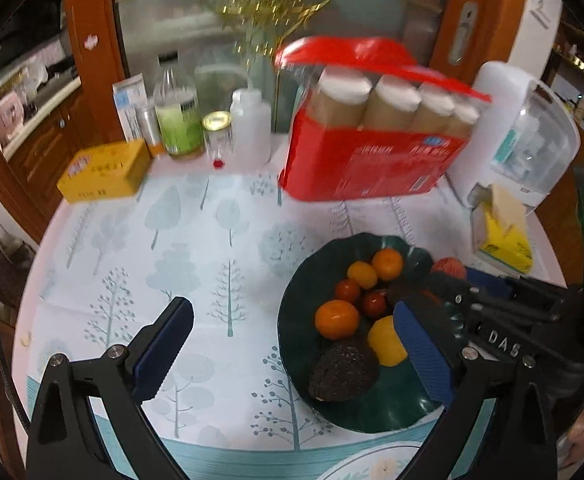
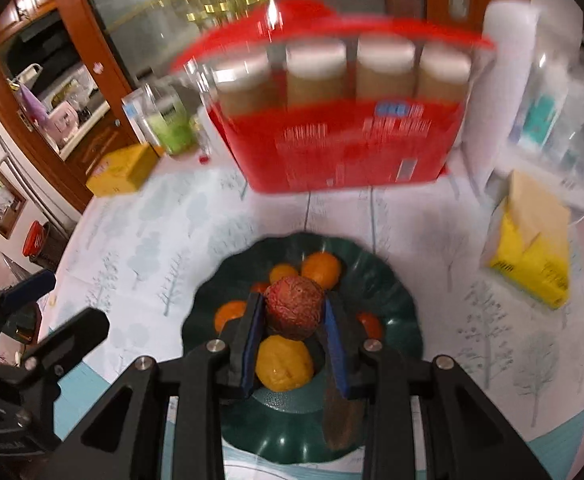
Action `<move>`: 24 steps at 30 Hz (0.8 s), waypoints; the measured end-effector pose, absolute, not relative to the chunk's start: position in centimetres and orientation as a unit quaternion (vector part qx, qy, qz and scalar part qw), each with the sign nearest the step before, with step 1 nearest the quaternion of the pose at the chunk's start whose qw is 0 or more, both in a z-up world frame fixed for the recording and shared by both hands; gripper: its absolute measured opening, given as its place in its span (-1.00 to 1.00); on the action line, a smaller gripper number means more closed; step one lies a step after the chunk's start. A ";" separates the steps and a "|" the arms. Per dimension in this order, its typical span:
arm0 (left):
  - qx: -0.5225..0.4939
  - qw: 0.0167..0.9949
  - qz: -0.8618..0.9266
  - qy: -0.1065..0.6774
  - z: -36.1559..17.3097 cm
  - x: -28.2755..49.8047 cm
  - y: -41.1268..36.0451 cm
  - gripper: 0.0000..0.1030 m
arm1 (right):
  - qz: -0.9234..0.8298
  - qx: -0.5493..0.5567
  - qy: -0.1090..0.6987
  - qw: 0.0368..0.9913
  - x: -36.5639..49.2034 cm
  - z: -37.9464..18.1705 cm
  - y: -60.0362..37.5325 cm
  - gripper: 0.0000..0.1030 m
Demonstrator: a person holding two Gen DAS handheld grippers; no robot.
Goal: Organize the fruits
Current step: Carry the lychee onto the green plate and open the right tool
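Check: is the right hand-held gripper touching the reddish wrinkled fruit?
Touching. The right wrist view shows the right hand-held gripper with both blue pads pressed against the reddish wrinkled fruit.

Two avocados (image 1: 343,372) (four oranges (image 1: 337,319))

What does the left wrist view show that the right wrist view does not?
Only the left wrist view shows the open left gripper whole, and the dark avocado unobstructed in the bowl.

Only the right wrist view shows the right gripper shut on a wrinkled reddish fruit, held above the bowl.

Both show the dark green bowl of oranges, the red package, the yellow box and the tree-print tablecloth.
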State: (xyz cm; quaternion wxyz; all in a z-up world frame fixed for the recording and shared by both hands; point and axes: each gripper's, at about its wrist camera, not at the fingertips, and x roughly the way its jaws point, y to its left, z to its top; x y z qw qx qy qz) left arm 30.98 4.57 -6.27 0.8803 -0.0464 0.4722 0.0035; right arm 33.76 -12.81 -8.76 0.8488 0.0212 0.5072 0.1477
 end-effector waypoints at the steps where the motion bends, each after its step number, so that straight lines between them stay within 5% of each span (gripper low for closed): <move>1: -0.049 0.877 0.004 0.477 -7.0 31.2 4.7 0.94 | 0.148 0.022 0.514 0.845 34.0 -9.7 -12.7 -0.41; 11: -0.050 0.861 0.002 0.506 -10.9 32.6 4.5 0.94 | 0.162 0.009 0.554 0.817 35.3 -14.8 -11.7 -0.36; 24: -0.044 0.867 -0.003 0.497 -9.6 31.2 4.2 0.94 | 0.158 -0.007 0.527 0.835 33.9 -13.1 -11.5 -0.21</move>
